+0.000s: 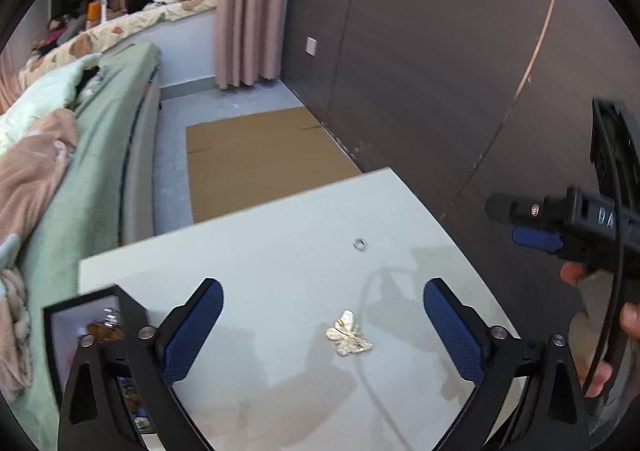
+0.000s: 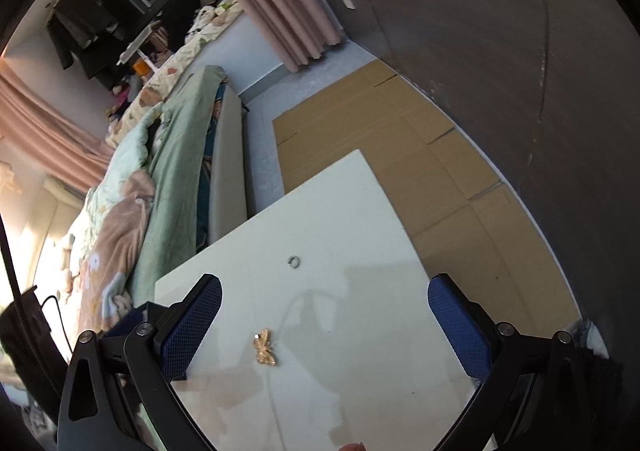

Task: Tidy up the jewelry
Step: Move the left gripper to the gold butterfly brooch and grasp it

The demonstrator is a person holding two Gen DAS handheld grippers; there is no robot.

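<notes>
Left wrist view, left hand-held gripper [image 1: 323, 325]: blue-padded jaws spread wide, nothing between them, hovering above the pale white flat bench [image 1: 280, 243].
Left wrist view, brooch: small gold-and-cream butterfly-shaped brooch [image 1: 349, 334] lying loose on the bench, lower centre of the frame, between the two jaws but untouched.
Left wrist view, ring: small silver metal ring [image 1: 360, 244] lying alone further up the bench, centre of the frame, well apart from the brooch.
Left wrist view, box: black-rimmed open jewelry box [image 1: 86, 335] at lower left, partly hidden behind the left jaw; some brownish and glittering pieces inside, too blurred to name.
Left wrist view, other tool: right hand-held gripper [image 1: 534, 225] seen side-on at the right edge, held by a bare hand [image 1: 608, 331]; jaw spread not readable from this angle.

Right wrist view, right hand-held gripper [image 2: 325, 325]: jaws wide apart, empty, above the same bench [image 2: 360, 211].
Right wrist view, brooch [image 2: 265, 347]: lower centre, flat on the bench, nearer the left jaw, not gripped.
Right wrist view, ring [image 2: 294, 261]: centre of the frame, further up the bench, untouched.

Progress: probably partway; some pieces seemingly already in the box, yet brooch and ring both outside it.
Left to do: picking up brooch and ring and placing each in the box.
</notes>
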